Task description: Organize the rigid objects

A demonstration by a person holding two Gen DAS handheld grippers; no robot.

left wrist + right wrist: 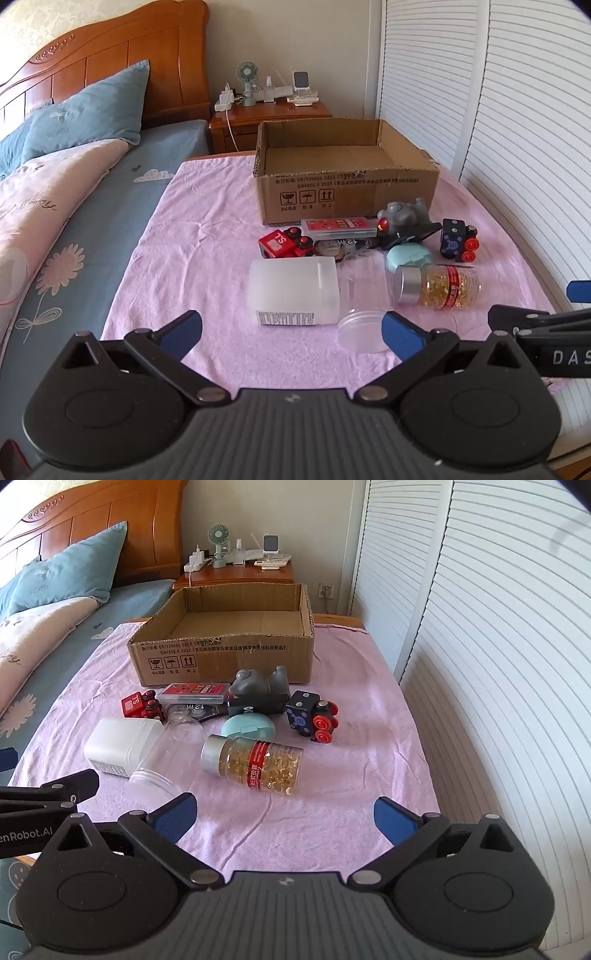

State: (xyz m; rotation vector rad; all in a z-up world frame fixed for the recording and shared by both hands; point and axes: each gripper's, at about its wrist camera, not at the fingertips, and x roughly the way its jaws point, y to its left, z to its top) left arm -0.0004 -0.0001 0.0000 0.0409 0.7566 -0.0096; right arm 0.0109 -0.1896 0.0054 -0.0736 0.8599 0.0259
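Note:
An open cardboard box [347,195] [221,657] stands at the far side of a pink cloth [207,266] [354,738]. In front of it lie a white plastic container [293,291] [118,746], a clear jar [364,306] [166,757], a capsule bottle [439,288] [255,764], a teal case [408,256] [247,727], a red toy car [284,243] [142,705], a dark blue toy engine [458,240] [314,716], a grey figure [404,216] [258,686] and a red card case [338,227] [194,692]. My left gripper [291,334] is open just short of the white container. My right gripper [284,816] is open, near the capsule bottle.
A bed with blue pillows [85,114] and a folded quilt [44,206] lies to the left. Behind the box a wooden nightstand [269,118] carries a small fan and chargers. White louvred doors [517,110] [498,627] line the right side.

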